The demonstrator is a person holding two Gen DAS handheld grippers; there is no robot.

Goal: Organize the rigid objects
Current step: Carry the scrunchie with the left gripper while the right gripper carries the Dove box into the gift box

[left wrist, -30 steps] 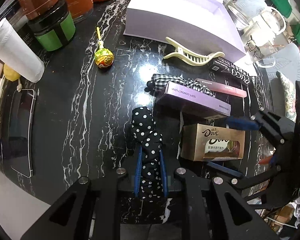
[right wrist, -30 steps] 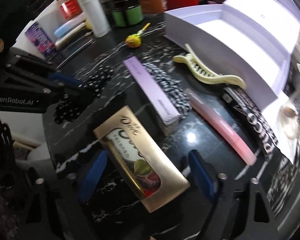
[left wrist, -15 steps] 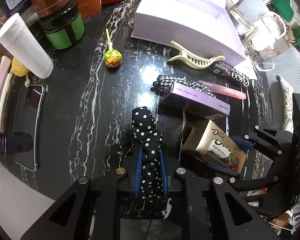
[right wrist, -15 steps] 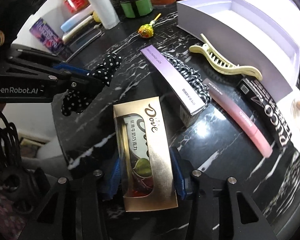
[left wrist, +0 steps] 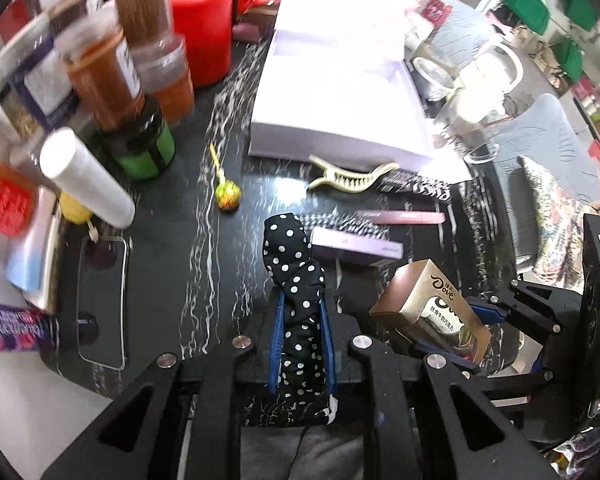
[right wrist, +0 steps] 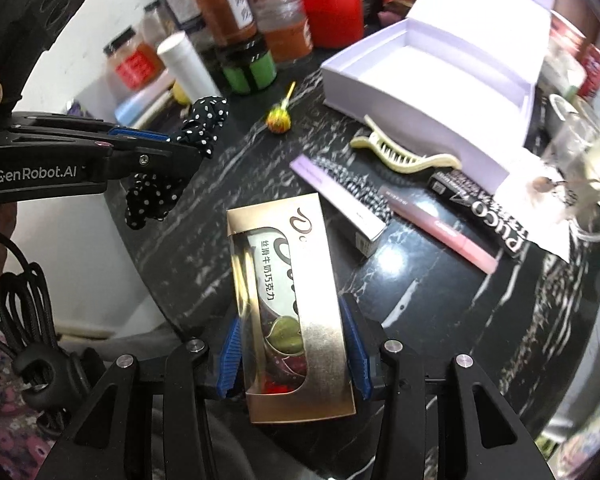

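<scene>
Fingers around chocolate box

The left claw is clamped tight, pointing steeply downward. The right claw grips with its pads partly apart, apparently tilted likewise.

Glossy black marble-look desk with white veins; shiny gold cardboard chocolate box; soft black polka-dot cloth scrunchie; matt lilac paper box.
</scene>
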